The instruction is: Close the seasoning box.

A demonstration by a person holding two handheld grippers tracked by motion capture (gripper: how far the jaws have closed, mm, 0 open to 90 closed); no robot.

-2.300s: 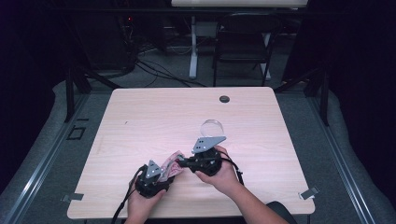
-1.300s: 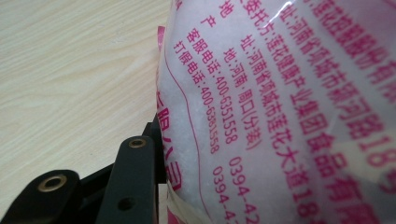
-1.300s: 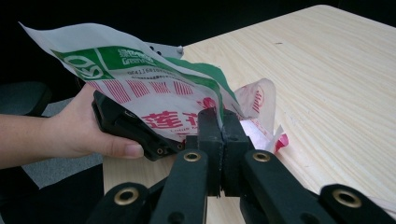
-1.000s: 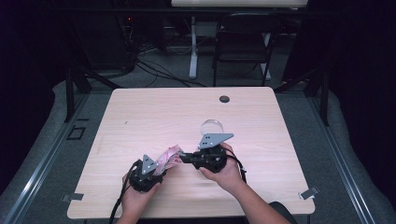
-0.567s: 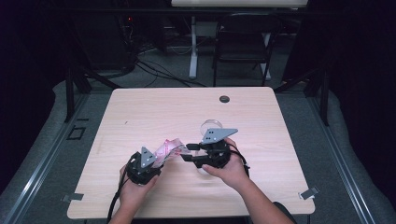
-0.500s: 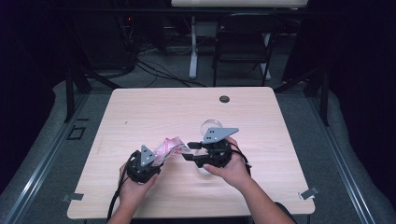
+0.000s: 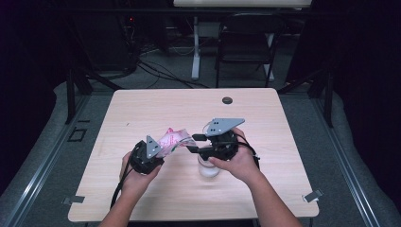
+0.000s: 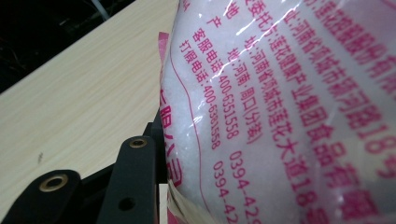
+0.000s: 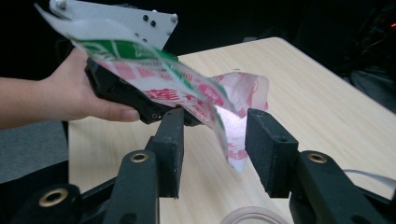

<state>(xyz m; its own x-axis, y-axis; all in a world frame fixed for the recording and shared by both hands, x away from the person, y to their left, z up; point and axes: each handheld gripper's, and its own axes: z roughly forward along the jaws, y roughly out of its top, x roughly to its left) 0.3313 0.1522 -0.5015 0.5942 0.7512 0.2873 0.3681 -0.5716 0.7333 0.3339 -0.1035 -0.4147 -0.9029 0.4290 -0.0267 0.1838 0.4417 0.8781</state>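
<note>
Nearest, person: two forearms come in from the near edge of the table, each hand wrapped around a gripper.
Left gripper: sits over the near-left part of the table. Its jaws are closed onto the lower end of the bag; in the left gripper view one black jaw presses against the plastic and the other is hidden behind it.
Bag: a clear plastic pouch with pink print, full of white grains. It is held clear of the tabletop, between the two grippers, slanting up from the left gripper toward the right one. In the right gripper view its loose upper end hangs down into the gap between that gripper's jaws, a green-and-white flap folded over toward the left hand.
Right gripper: just right of the bag, pointing left. Its jaws stand well apart, one on each side of the bag's end; whether either pad touches the plastic cannot be told. It grips nothing.
Glass: a clear round vessel on the table right under the right hand; its rim shows at the bottom of the right gripper view.
Farther off, black disc: lies near the table's far edge.
Beyond the table: a dark folding chair stands on the floor.
</note>
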